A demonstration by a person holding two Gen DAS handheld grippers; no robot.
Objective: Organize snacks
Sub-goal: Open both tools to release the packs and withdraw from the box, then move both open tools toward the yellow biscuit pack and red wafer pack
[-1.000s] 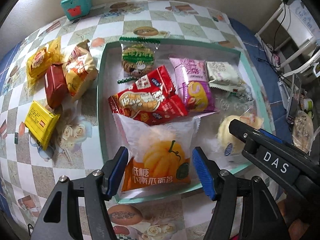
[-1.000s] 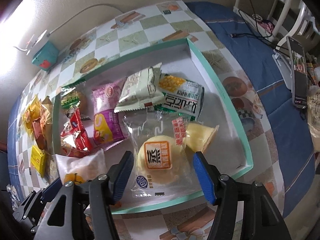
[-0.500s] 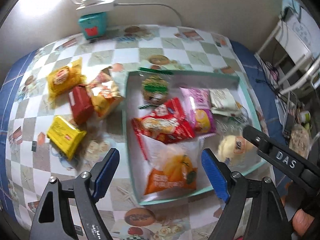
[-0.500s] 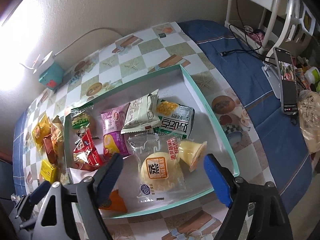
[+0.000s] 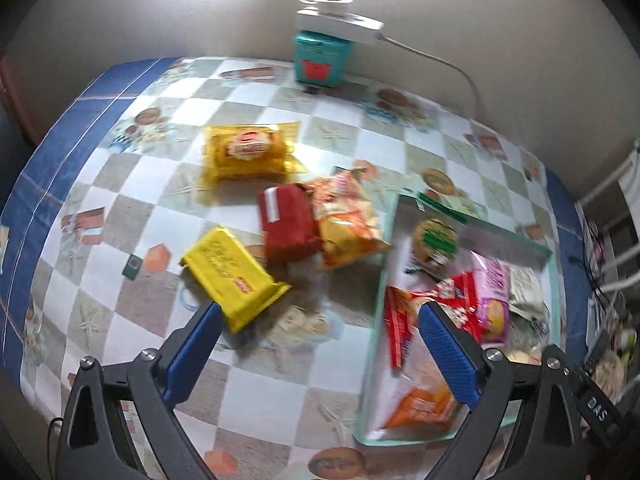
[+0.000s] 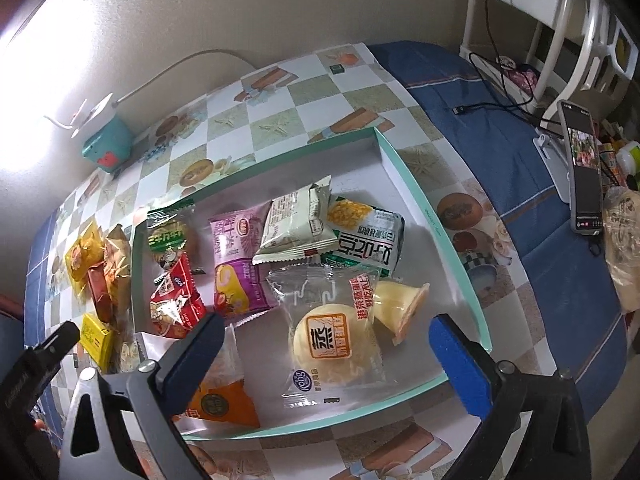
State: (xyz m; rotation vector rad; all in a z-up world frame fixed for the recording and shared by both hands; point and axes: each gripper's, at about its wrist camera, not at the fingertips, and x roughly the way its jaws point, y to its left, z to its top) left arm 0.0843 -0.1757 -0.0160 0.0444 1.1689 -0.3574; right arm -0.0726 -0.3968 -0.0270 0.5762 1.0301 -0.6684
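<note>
Snacks are being moved from the table (image 5: 120, 208) into the tray (image 5: 554, 280), and I judge I am between trips: my left gripper (image 5: 318, 354) hangs empty with its jaws spread wide, aimed at the four packets left outside. My right gripper (image 6: 324, 360) is empty too, jaws wide, poised above the tray's near end over the clear bun packet (image 6: 328, 332).

Nearest my left jaws is the yellow bar (image 5: 232, 276), lying flat on the table just left of the tray. Its long axis runs on a diagonal, from far-left to near-right, and its near-right end points towards the gap between my jaws; its near corner sits close to my left-hand pad. Behind it lie the red packet (image 5: 288, 226) and the orange chip bag (image 5: 348, 220), touching each other, the bag just beside the tray's left wall. The gold packet (image 5: 248, 152) lies farther back, long axis across the view.

Next, I think, I should lower onto the yellow bar and turn my wrist so the jaws close across its narrow width rather than along its length. The left view is blurred, so fine detail on the wrappers escapes me.
</note>
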